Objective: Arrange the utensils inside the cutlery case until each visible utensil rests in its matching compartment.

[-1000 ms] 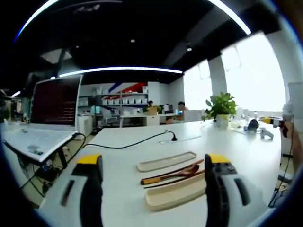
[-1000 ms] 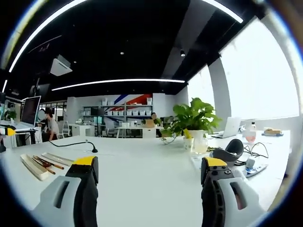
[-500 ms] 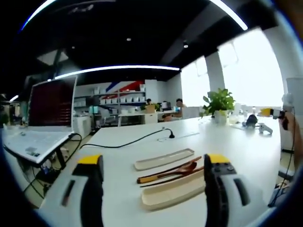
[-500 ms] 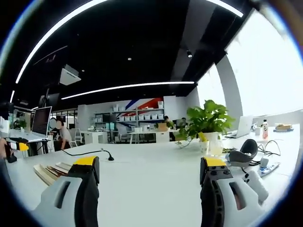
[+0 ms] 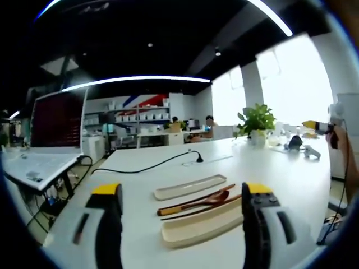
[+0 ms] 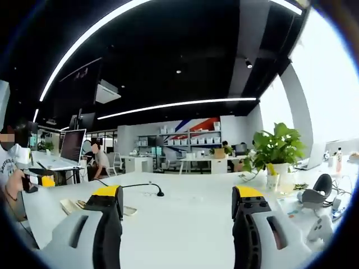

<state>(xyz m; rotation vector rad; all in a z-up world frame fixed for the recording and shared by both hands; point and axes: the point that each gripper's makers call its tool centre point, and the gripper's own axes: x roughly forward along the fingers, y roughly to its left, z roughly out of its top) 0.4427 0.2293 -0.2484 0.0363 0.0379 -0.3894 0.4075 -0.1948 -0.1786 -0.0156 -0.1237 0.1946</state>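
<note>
Left gripper (image 5: 178, 218): fingers (image 5: 106, 221) spread wide, nothing between them, held low over the white table (image 5: 280, 174). Directly ahead, framed by the gap, lies the cutlery set. Case base (image 5: 202, 223) nearest, a long shallow cream tray lying open side up; lid (image 5: 189, 186) further off, roughly parallel, apart from the base. Between the two, on the bare table: a wooden spoon (image 5: 193, 203) and a dark pair of chopsticks (image 5: 206, 207) just beside it, both running along the same line as the trays. Neither utensil is in the case, so judged as start of task. Utensils laid alongside the base likely so each can be lifted straight over into its slot.

Right gripper (image 6: 178, 221): fingers (image 6: 105, 224) equally wide apart, empty, aimed out across the table and room rather than down. Case parts (image 6: 76, 206) glimpsed at far left past the left finger, mostly hidden; detail not resolvable. A hand (image 6: 14, 188) shows at left edge.

Beyond: black cable (image 5: 151, 166), laptop (image 5: 47, 137), potted plant (image 6: 275, 154).
</note>
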